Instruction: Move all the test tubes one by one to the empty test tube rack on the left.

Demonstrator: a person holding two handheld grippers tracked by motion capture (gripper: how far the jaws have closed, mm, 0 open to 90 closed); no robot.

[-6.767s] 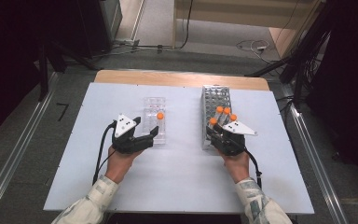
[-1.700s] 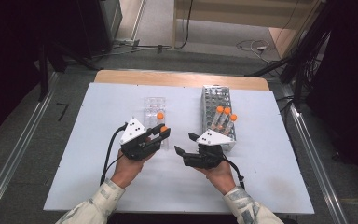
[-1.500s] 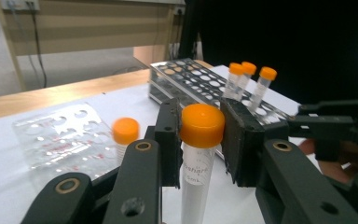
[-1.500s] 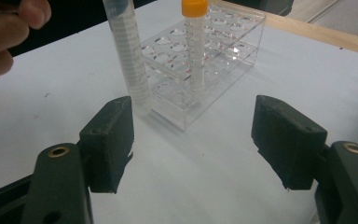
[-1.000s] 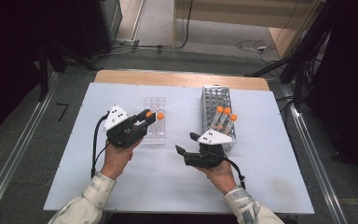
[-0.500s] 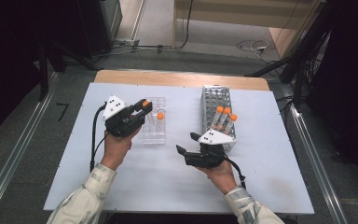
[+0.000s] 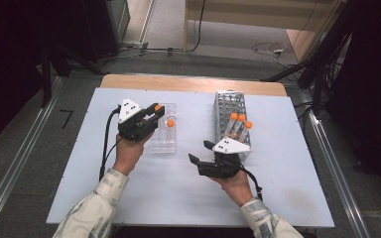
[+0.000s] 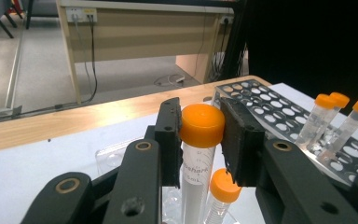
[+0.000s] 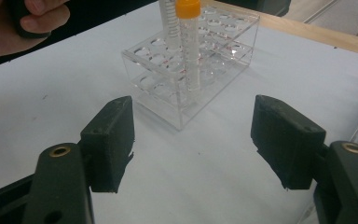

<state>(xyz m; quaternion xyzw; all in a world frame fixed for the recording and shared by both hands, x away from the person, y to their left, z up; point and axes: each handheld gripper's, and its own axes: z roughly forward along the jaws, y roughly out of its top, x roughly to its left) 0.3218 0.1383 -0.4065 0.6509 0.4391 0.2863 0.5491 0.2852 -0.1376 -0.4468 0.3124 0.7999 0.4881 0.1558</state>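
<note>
tube three-quarters of the way into the clear rack

the left tool is clenched on the orange cap of a tube, holding it upright over the clear rack. in the left gripper view the two black pads squeeze the cap from either side, and the tube's clear body hangs straight down toward the clear rack's holes; whether its tip has already entered a hole i cannot tell. just beside it in the clear rack stands a seated tube, cap up, so one transfer looks finished.

to the right of the clear rack, well apart from it, stands the metal rack, and three orange-capped tubes lean in it at its near end. those look like the remaining load.

the right tool is released, its jaws spread wide with nothing between them, hovering low over the white worktop between the clear rack and the metal rack and pointing toward the clear rack. in the right gripper view the clear rack sits ahead of the open jaws with tubes standing in it.

my reading: one tube placed, a second about to be lowered and let go, three left to fetch from the metal rack. the job is under halfway done.
</note>
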